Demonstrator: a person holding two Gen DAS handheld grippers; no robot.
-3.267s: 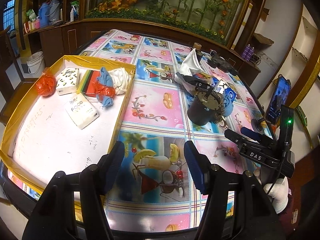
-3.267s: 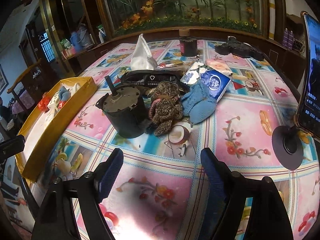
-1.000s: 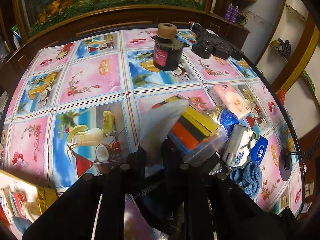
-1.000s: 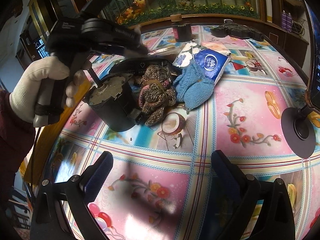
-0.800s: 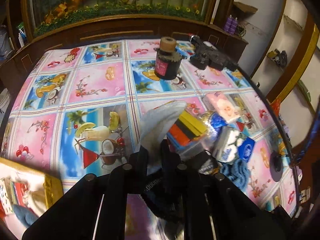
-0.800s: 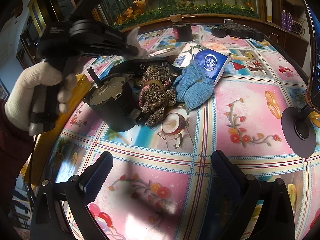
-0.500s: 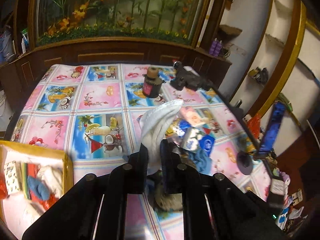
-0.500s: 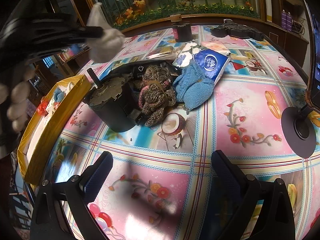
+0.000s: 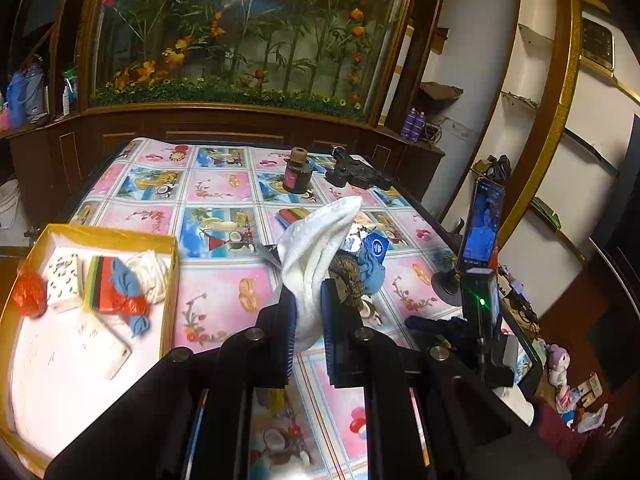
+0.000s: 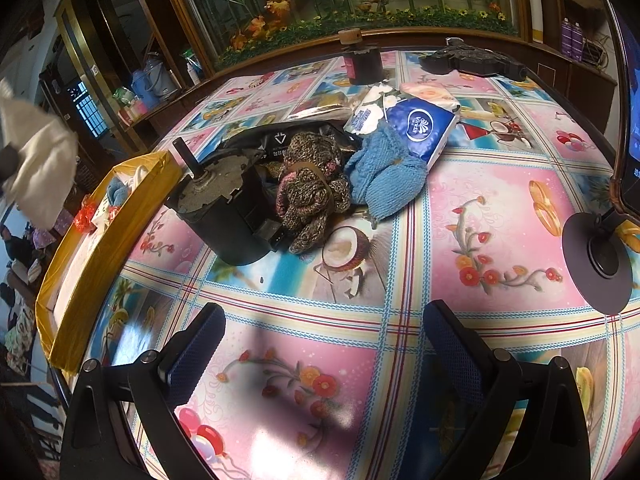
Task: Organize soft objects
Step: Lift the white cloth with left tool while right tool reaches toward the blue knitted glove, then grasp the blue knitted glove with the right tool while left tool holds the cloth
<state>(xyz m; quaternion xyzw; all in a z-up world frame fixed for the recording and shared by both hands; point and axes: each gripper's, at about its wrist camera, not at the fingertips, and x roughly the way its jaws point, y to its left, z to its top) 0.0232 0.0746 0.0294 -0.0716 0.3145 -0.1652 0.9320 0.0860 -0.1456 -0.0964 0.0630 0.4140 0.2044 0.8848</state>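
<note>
White towel (image 9: 316, 248) pinched tight between the pads of the left hand-held gripper (image 9: 308, 312), lifted clear above the worktop (image 9: 224, 280) and flaring up ahead of the fingers. Off to its left sits the yellow tray (image 9: 170, 280). The right hand-held gripper (image 10: 324, 344) hangs with jaws wide apart and nothing between them, the blue knit piece (image 10: 386, 170) and brown knit piece (image 10: 314, 184) lying well ahead of it.
</note>
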